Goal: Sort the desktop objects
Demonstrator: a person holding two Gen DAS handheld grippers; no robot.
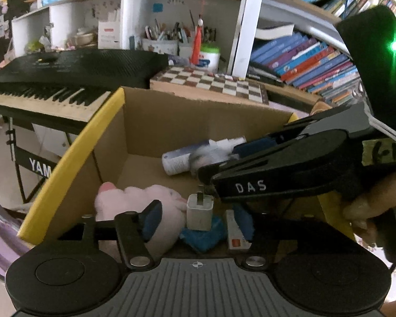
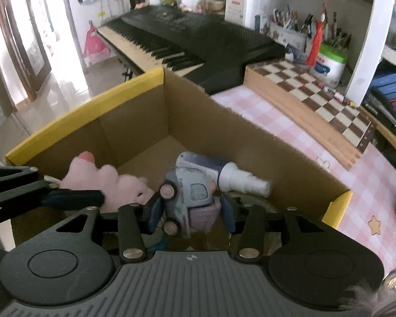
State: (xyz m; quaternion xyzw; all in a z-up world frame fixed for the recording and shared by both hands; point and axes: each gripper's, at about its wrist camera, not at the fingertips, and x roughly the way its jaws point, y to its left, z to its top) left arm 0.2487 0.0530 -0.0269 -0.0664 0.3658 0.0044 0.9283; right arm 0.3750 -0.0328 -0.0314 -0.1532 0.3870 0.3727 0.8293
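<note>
A cardboard box [image 1: 74, 158] with yellow rim tape [image 2: 92, 103] holds a pink plush [image 1: 134, 200], a white spray bottle [image 2: 224, 174], a blue cloth [image 1: 206, 237] and a small white-and-red carton [image 1: 236, 235]. My left gripper [image 1: 198, 216] is open over the box. A white charger plug [image 1: 199, 212] stands between its fingers, clear of the left pad. My right gripper [image 2: 191, 214] reaches in from the right with a pale blue toy car [image 2: 190, 203] on its side between the pads, which look just off it. In the left wrist view the car [image 1: 203, 158] is blurred.
A black keyboard [image 1: 66, 79] stands behind the box. To the right are a chessboard [image 2: 316, 92] and a pink checked tablecloth [image 2: 290, 137]. Pen cups [image 2: 290, 34] and shelved books [image 1: 303, 63] line the back. A person's hand [image 1: 369, 206] holds the right gripper.
</note>
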